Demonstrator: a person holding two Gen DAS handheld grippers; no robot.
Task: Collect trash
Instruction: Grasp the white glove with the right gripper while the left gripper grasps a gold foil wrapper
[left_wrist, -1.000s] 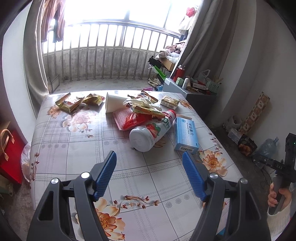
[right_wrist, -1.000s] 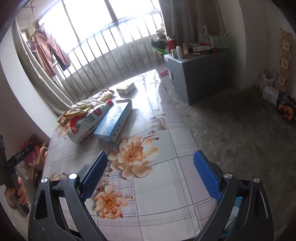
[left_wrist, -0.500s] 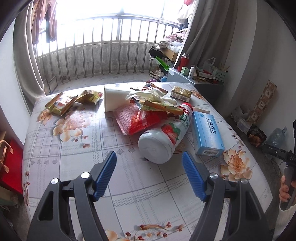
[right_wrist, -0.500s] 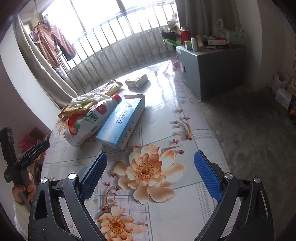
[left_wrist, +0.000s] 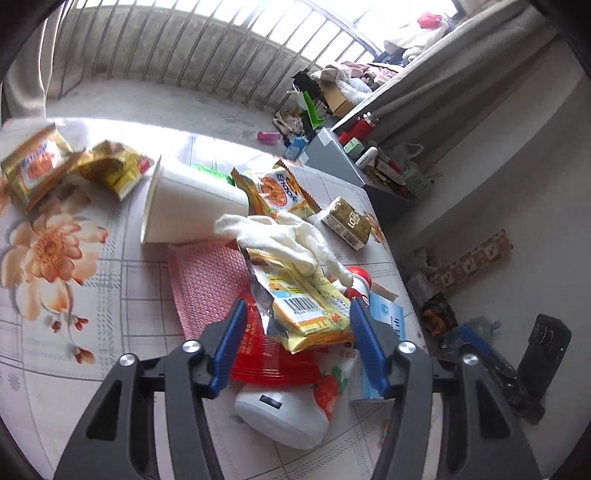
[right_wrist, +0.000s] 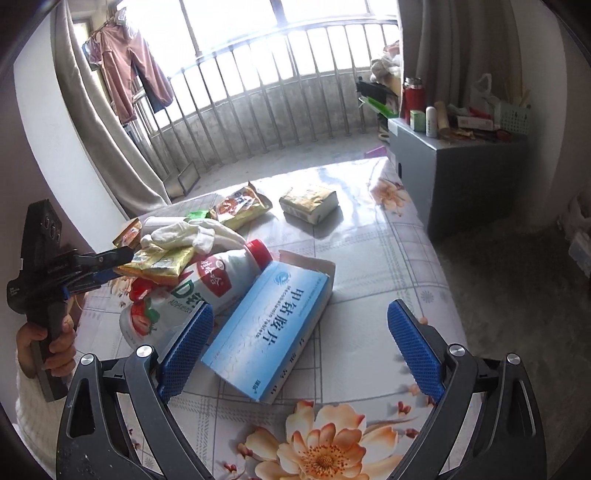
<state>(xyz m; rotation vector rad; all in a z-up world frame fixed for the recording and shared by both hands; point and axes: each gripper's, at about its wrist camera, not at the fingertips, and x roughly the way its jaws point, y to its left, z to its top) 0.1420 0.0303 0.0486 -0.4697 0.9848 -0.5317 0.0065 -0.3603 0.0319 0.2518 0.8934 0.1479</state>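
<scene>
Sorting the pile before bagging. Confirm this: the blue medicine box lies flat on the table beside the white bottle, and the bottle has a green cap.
Wrong on the cap: the white bottle has a red cap, as the right wrist view shows. The blue medicine box does lie flat on the table beside it.

The blue box (right_wrist: 269, 332) is showing large Chinese characters, 甲钴胺片, with a smaller Latin line beneath that seems to read "Mecobalamin Tablets"; the white bottle (right_wrist: 207, 284) is displaying a big "D" and Chinese characters on a red patch, too skewed to read. An orange snack packet (left_wrist: 275, 192) is carrying a word like "Snack"; the gold carton (left_wrist: 347, 221) is bearing letters too blurred to read; a barcode is showing on the yellow wrapper (left_wrist: 306, 306).
</scene>
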